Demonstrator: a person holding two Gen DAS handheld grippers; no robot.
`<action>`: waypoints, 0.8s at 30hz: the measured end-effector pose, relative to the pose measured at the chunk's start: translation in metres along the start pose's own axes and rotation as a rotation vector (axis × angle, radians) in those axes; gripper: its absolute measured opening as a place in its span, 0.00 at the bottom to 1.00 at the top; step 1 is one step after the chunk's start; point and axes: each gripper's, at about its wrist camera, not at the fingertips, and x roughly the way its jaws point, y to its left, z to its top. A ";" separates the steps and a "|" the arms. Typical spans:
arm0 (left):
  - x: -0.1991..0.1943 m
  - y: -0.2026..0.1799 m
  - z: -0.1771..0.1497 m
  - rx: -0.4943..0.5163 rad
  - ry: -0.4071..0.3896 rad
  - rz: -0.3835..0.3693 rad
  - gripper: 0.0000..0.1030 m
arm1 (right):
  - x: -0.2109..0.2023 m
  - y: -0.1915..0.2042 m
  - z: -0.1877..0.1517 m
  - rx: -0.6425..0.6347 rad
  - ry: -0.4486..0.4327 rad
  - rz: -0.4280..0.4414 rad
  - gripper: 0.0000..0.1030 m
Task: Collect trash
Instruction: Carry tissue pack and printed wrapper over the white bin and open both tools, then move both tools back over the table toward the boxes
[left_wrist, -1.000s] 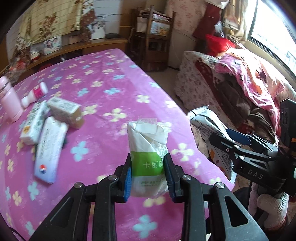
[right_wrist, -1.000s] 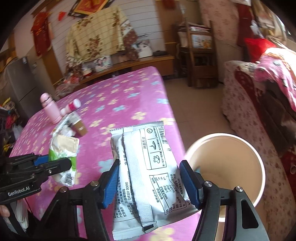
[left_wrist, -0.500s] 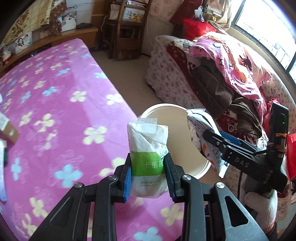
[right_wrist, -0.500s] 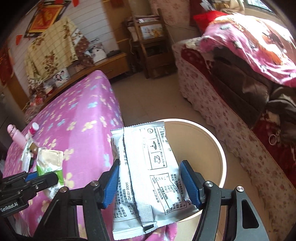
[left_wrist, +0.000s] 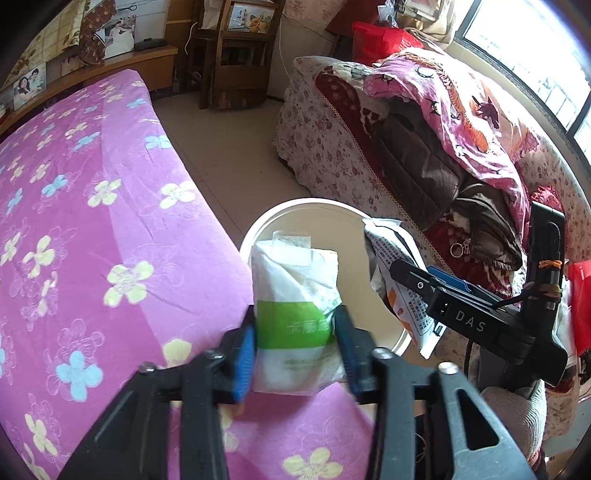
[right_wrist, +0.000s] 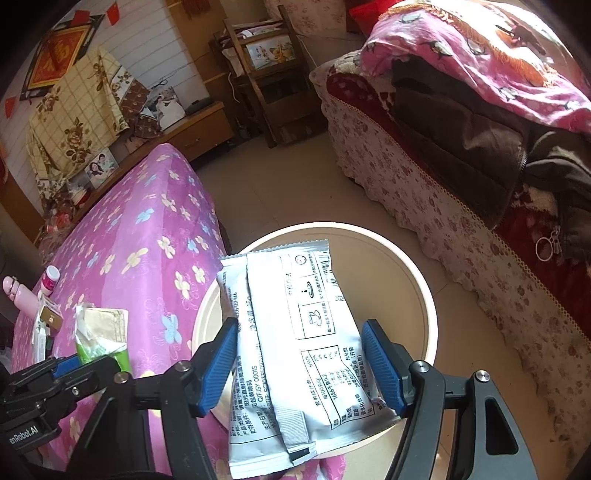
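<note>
My left gripper (left_wrist: 297, 347) is shut on a white and green tissue pack (left_wrist: 295, 295), held over the table edge next to the cream round bin (left_wrist: 306, 210). My right gripper (right_wrist: 299, 362) is shut on a grey printed snack pouch (right_wrist: 295, 332), held above the open bin (right_wrist: 417, 280) on the floor. The right gripper with its pouch (left_wrist: 399, 280) shows at the right of the left wrist view. The left gripper with its pack (right_wrist: 99, 332) shows at the lower left of the right wrist view.
The table has a pink flowered cloth (left_wrist: 92, 206). A pink bottle (right_wrist: 18, 295), a small white bottle (right_wrist: 50, 278) and small boxes (right_wrist: 50, 314) lie on it at far left. A sofa piled with clothes (right_wrist: 480, 129) stands right of the bin. A wooden shelf (left_wrist: 236, 55) stands behind.
Both grippers have swung right from over the table toward the bin, each keeping its load. The pouch now hangs over the bin's mouth and the tissue pack is at its rim.
</note>
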 end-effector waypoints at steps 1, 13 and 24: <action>0.000 0.000 0.000 -0.006 -0.004 -0.007 0.58 | 0.000 -0.002 0.000 0.011 0.001 -0.001 0.74; -0.011 0.002 -0.009 0.009 -0.024 -0.004 0.62 | -0.003 -0.007 0.000 0.058 -0.019 0.026 0.80; -0.027 0.011 -0.015 0.013 -0.058 0.046 0.62 | -0.008 0.013 -0.006 0.019 0.005 0.040 0.80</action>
